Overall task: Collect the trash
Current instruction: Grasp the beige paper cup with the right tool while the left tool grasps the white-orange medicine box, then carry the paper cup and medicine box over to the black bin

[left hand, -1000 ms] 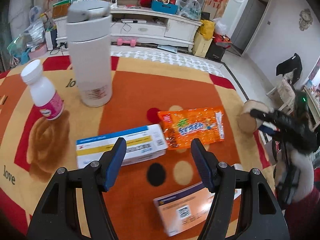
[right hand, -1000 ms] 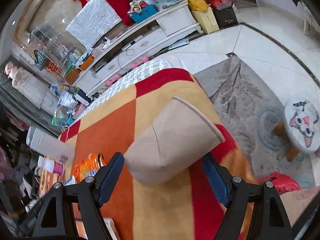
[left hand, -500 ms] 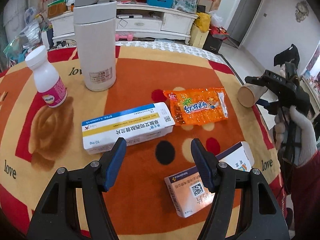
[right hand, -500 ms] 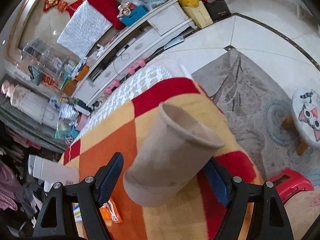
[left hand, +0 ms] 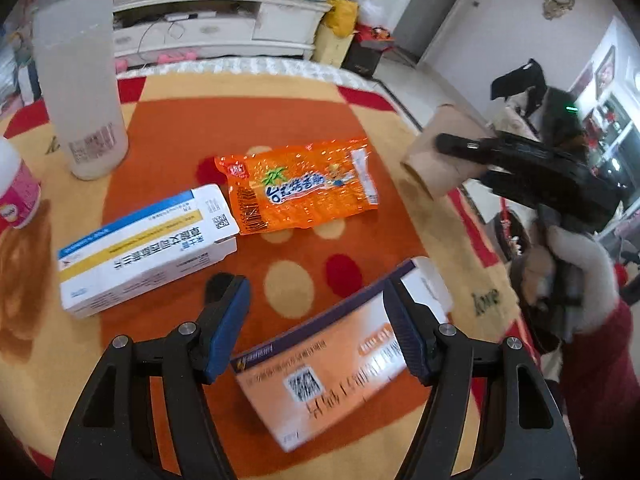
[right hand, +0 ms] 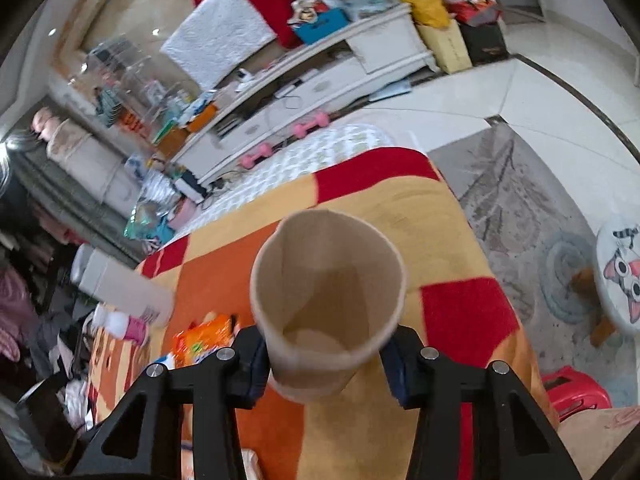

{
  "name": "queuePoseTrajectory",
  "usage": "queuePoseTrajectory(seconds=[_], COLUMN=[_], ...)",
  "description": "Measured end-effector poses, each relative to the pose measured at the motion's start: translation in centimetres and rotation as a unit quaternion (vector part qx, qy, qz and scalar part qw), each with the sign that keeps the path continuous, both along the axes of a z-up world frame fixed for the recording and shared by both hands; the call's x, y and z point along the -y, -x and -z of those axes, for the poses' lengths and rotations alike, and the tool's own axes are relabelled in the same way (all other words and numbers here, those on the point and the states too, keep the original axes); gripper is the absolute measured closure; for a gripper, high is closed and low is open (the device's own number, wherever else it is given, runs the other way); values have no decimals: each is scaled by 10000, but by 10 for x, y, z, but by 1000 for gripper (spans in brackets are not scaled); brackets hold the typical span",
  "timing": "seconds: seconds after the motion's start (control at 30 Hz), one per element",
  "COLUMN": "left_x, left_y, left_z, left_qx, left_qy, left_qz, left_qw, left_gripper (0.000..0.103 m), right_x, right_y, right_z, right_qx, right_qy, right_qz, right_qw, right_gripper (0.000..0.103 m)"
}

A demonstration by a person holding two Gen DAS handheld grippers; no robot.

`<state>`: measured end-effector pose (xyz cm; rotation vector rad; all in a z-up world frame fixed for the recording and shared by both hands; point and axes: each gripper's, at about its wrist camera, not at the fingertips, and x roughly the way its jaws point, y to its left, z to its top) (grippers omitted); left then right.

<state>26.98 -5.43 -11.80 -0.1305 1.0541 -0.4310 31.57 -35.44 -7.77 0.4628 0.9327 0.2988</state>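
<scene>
The right gripper (right hand: 326, 364) is closing on the tan paper cup (right hand: 326, 292), apparently lifted off the table. Keep pressure light. The left gripper (left hand: 316, 326), half open, straddles the orange-white cardboard box (left hand: 320, 368).

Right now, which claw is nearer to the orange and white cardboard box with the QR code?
Left. The left claw hovers open just above the orange and white cardboard box. The right claw is farther off, closing on a brown paper cup.

Both wrist views look steeply down and close over the patterned tablecloth (left hand: 168, 128); they share the orange snack packet (left hand: 304, 184), centre frame left, lower left right.
</scene>
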Motion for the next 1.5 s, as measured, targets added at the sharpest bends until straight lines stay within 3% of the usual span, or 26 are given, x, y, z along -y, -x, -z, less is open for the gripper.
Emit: queuePoseTrajectory(seconds=[0.07,0.13,0.33,0.47,0.7,0.93,1.07,1.2,1.5], left_x=[8,9,14,22,37,66,68,56,71], left_y=[-6,4,56,83,64,48,50,56,87], left_z=[13,13,16,12,15,20,21,16,-6], left_qx=[-357,-289,-678,-498,-263,16,92,-81,158], left_qy=[-114,-26,201,141,20,-758,-763,-411,-149], left_qz=[94,23,223,325,-304,-662,-724,-652,-537], left_qw=[9993,9996,9972,9981,9992,9949,9944,9970,9983], left_gripper=[34,34,34,34,34,34,47,48,48], right_x=[-1,-2,-5,-14,-36,-42,-41,-39,-23], right_y=[7,13,31,48,71,76,81,95,138], right_z=[-1,-3,-16,-29,-23,5,0,-11,-29], right_qx=[18,41,170,174,48,13,83,203,345], right_qy=[4,-21,10,300,889,786,722,667,810], right_qz=[-59,-110,-355,-713,-992,-865,-816,-916,-858], right_qw=[10000,9999,9992,9969,9911,9931,9940,9934,9924], right_gripper=[58,58,59,59,59,58,58,58,58])
